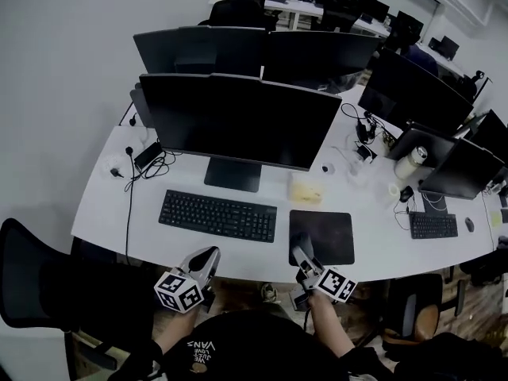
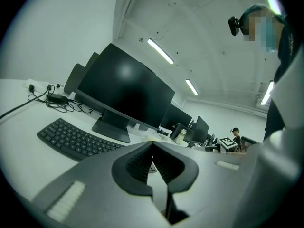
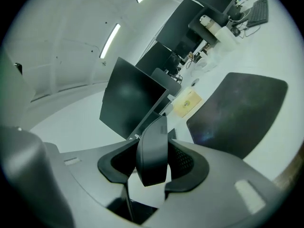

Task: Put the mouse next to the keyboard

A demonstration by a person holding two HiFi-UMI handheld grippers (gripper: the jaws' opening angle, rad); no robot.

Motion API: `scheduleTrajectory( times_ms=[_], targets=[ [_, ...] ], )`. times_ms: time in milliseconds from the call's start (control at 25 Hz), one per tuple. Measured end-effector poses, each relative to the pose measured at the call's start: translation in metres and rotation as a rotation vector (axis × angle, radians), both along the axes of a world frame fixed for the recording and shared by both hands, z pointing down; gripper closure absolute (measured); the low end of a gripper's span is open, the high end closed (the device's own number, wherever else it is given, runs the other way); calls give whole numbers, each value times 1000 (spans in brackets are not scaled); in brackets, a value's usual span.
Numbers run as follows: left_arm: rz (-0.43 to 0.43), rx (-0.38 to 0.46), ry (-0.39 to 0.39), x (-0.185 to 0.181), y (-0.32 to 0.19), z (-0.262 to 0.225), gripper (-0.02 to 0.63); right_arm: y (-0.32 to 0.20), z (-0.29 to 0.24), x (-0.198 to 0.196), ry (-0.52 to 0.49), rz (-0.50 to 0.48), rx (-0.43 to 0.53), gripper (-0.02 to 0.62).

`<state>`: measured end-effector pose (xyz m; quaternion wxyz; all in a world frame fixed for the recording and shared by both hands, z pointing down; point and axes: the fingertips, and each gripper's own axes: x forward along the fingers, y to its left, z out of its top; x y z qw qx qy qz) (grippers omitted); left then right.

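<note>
Right fingers (image 3: 184,161) clamped on mouse (image 3: 152,148), held edgewise between them, near mouse pad (image 3: 237,113); left fingers (image 2: 137,164) together, empty.

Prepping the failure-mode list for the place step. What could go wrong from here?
1. The mouse sits slightly askew in the right gripper; it could slip or land tilted on release.
2. The bare strip between the keyboard and the mouse pad is narrow; the mouse may knock the keyboard.
3. The front edge of the desk is close; an early release could drop it off.
</note>
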<state>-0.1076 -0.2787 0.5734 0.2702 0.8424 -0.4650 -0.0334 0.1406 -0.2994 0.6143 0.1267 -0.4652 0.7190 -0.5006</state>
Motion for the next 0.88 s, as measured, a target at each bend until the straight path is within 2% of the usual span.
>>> scheduleTrajectory(
  times_ms=[440, 880],
  targets=[
    [-98, -12, -17, 28, -35, 9, 604, -75, 40, 15, 11, -105, -61, 413],
    [-182, -42, -30, 24, -34, 19, 604, -109, 83, 17, 22, -101, -183, 414]
  ],
)
